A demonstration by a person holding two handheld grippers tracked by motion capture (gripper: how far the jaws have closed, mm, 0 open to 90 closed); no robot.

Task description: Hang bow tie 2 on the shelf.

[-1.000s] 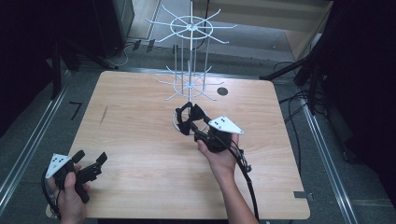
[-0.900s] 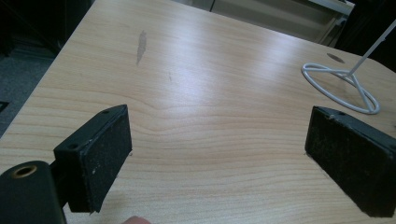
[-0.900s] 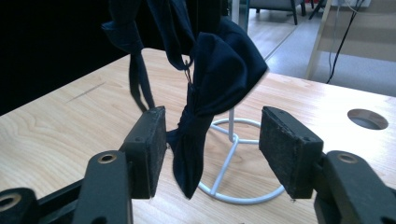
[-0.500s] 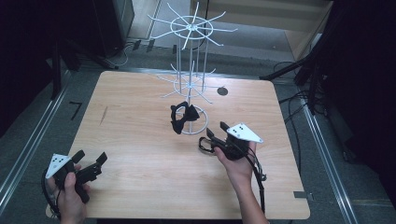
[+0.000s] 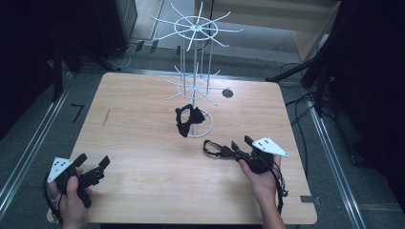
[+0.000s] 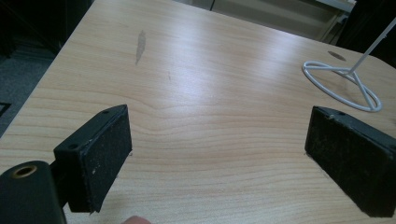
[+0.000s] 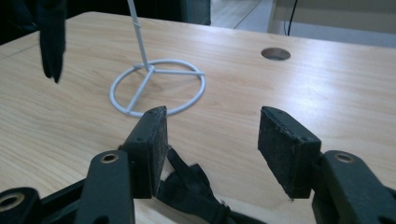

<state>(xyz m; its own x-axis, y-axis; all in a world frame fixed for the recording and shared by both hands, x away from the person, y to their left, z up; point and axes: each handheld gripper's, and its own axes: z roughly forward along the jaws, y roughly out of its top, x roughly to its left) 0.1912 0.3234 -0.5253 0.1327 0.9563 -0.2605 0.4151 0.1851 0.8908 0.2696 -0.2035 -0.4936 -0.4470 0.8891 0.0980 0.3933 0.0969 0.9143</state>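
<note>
**Right tongs half open over a black strap on the bench, a second piece on the rack**

The right tongs [image 5: 240, 143] sit low near the bench's right edge, jaws about half apart. The black strap [image 5: 215, 149] lies on the wood just ahead of them. In the right gripper view, the strap [image 7: 187, 186] runs low between the jaws, close against one pad and clear of the other. I'd call it loose rather than pinched, though I can't tell whether the near pad touches it.

The left tongs [image 5: 93, 160] rest by the near left corner. Their jaws are wide with nothing between them but bare wood.

A second black piece [image 5: 187, 120] hangs from a low arm of the white wire rack [image 5: 195, 28], just above its ring foot, towards the middle of the bench [image 5: 143, 143]. The other arms look bare.

The job looks like clearing the rack. I'd judge one piece is down and about let go, and one is left to fetch.

There is plenty of room for that. The whole left half and the near edge are open, and the strap lies well in from the right edge. The rack's spokes stick out all round, so a reach for the hanging piece would best come in low from the near side. A dark round hole [image 5: 228, 93] sits near the far edge.
</note>
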